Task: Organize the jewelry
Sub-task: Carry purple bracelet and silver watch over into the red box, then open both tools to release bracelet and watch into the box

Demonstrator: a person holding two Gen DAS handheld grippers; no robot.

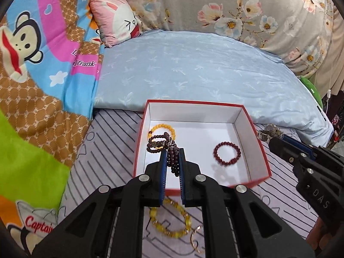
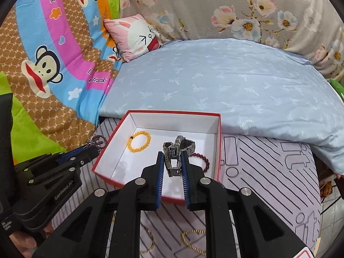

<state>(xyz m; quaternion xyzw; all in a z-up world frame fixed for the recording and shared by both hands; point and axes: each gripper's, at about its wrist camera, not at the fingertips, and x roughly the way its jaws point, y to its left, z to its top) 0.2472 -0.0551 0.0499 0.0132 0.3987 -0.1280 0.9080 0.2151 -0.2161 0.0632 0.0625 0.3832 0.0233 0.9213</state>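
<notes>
A red box (image 1: 265,157) with a white inside sits on the striped sheet; it also shows in the right wrist view (image 2: 218,150). In it lie a yellow bead bracelet (image 1: 169,129) (image 2: 139,143) and a dark red bead bracelet (image 1: 226,152) (image 2: 203,160). My left gripper (image 1: 172,153) is shut on a dark maroon bead strand (image 1: 173,161), held over the box's left side. My right gripper (image 2: 172,157) is shut on a silver metal watch (image 2: 177,154) above the box; it shows at the box's right edge in the left wrist view (image 1: 268,134).
An amber bead bracelet (image 1: 169,221) and a thin gold ring (image 1: 196,240) lie on the sheet in front of the box. Gold chains (image 2: 193,243) lie near me. A pale blue folded quilt (image 1: 193,68) lies behind the box, a cartoon blanket (image 1: 43,86) at left.
</notes>
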